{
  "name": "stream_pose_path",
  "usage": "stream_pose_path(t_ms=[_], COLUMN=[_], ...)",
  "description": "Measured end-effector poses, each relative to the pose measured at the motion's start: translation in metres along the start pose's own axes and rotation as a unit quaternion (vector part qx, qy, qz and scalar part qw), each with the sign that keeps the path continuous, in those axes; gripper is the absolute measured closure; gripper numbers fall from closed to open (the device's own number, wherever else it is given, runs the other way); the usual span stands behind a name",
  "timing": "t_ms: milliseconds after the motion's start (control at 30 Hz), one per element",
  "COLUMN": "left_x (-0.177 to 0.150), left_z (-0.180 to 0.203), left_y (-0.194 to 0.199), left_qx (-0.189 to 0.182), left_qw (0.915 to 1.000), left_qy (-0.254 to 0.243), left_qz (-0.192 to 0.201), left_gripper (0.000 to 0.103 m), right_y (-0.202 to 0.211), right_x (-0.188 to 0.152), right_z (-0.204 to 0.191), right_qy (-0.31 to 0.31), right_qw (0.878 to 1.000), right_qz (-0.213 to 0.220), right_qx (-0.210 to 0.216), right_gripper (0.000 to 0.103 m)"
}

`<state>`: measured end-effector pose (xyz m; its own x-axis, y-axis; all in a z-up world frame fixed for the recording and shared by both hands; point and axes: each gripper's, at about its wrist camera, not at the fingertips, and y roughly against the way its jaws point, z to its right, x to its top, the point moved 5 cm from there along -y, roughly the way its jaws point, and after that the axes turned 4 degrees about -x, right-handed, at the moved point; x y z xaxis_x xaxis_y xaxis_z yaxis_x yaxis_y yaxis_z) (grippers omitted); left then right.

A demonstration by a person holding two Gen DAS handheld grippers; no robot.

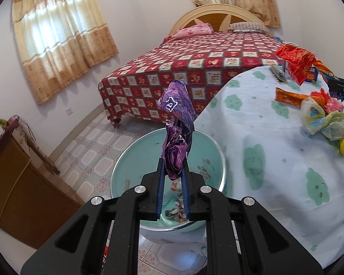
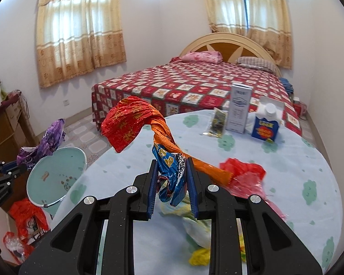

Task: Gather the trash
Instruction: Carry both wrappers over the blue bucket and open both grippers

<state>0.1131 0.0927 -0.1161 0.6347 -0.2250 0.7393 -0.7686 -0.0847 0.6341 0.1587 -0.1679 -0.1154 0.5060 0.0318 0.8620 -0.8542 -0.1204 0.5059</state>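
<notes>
- your left gripper (image 1: 173,176) is clamped on the purple wrapper (image 1: 175,123), right over the basin (image 1: 208,146); it could snag on a pad at release.
- right gripper (image 2: 172,178) pinches the red-orange wrapper (image 2: 130,121) above the table (image 2: 286,171); the dangling tail could drag other wrappers off.
- boxes (image 2: 240,107) at the far edge, clear of yr path.

A big bed (image 2: 195,84) with a red checked cover stands by the far wall, with a pink pillow (image 2: 201,57) and a striped pillow (image 2: 255,63) at its head, yellow curtains (image 2: 80,34) hanging behind it, and a brown cabinet (image 1: 18,183) across the floor from it.
</notes>
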Motion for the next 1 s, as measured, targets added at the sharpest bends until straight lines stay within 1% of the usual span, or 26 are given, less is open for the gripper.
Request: stream_pose_path(t_ms=[400,533,1000], left_x=[-0.012,-0.014,-0.023], left_z=[-0.032,-0.039,-0.068], left_y=[-0.005,-0.006,-0.016], left_qx=[0.022,0.034,0.063], left_qw=[0.9994,0.9991,0.9971], left_qy=[0.022,0.022,0.029], left_qz=[-0.014,-0.013,-0.031], left_gripper=[0.089,0.089,0.089], right_y=[-0.026,-0.033,-0.057], right_x=[0.009,0.012,0.013], right_z=[-0.048,-0.063,-0.117], right_qy=[0.038,0.047,0.083], right_qw=[0.999,0.998,0.993], right_qz=[-0.011,-0.014,-0.031], right_qx=[0.032,0.040,0.073], right_gripper=[0.078,0.078,0.078])
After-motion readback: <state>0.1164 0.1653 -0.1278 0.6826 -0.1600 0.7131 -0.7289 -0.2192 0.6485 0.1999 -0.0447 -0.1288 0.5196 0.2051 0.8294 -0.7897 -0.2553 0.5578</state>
